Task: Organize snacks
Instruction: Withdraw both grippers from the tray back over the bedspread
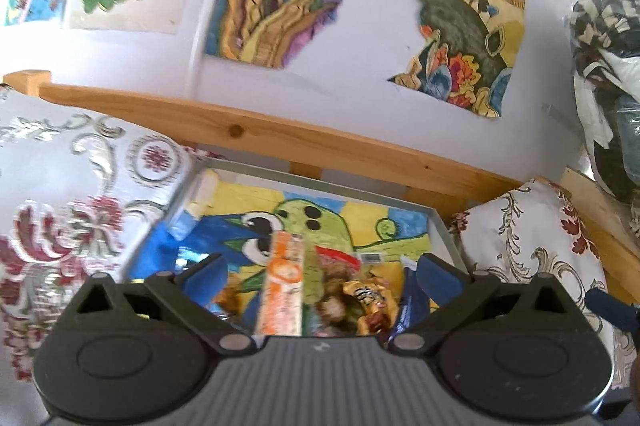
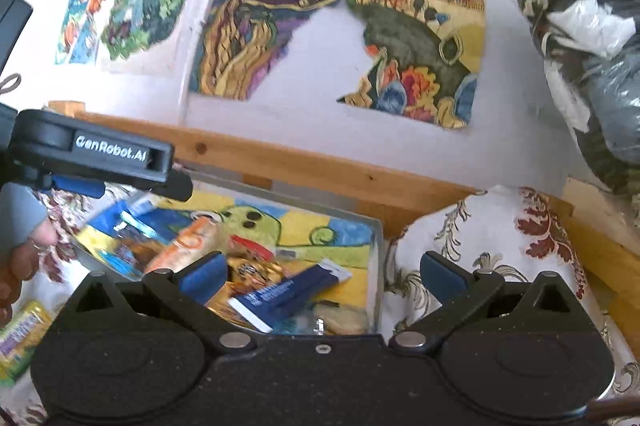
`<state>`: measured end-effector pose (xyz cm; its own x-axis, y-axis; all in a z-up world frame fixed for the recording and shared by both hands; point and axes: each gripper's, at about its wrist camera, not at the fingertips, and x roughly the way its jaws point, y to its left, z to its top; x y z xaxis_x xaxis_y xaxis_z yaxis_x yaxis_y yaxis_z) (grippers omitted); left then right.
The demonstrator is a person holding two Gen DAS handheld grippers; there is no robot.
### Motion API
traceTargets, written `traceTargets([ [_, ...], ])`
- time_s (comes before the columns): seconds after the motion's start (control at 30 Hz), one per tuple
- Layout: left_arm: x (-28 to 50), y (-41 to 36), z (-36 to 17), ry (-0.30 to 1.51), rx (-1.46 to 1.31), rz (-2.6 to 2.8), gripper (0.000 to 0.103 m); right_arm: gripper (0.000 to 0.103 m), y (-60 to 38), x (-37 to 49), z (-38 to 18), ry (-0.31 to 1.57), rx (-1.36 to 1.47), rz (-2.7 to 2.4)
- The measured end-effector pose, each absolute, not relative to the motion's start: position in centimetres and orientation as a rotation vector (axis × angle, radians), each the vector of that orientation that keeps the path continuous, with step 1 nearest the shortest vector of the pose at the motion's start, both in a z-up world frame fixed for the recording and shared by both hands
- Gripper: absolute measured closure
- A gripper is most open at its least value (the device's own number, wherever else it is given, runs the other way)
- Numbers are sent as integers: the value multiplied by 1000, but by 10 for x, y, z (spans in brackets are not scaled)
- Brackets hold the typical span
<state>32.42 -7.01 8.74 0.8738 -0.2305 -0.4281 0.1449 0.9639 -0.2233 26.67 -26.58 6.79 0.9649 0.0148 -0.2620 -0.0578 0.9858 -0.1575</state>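
A shallow grey tray [image 1: 444, 234] [image 2: 378, 250] with a painted cartoon bottom lies on a patterned cloth. It holds snacks: an orange-white packet [image 1: 282, 286] [image 2: 188, 246], a gold wrapper [image 1: 370, 300] [image 2: 252, 272], a dark blue bar [image 2: 288, 294] [image 1: 410, 302], a blue bag [image 2: 128, 246] and a pale cookie pack [image 2: 344, 318]. My left gripper [image 1: 320, 272] hangs open just above the snacks. My right gripper [image 2: 320, 274] is open too, over the tray's right end, holding nothing. The left gripper's body [image 2: 96, 153] shows at the left of the right wrist view.
A yellow-green snack pack [image 2: 22, 338] lies outside the tray at the lower left, beside a person's hand [image 2: 20, 262]. A wooden rail [image 1: 280, 137] runs behind the tray, below a wall of drawings. A patterned cushion [image 2: 500, 254] sits right of the tray; bagged clothes [image 2: 592, 45] hang far right.
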Motion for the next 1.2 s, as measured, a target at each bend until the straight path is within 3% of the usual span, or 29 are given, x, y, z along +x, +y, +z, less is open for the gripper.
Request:
traceTargets([
  [0.57,233,1,94,484,-117,-65,1,1,-221,201,90,218,-130,129],
  [1.2,130,48,44,630,-95,25,1,1,-199,115,53,318,-117,180],
])
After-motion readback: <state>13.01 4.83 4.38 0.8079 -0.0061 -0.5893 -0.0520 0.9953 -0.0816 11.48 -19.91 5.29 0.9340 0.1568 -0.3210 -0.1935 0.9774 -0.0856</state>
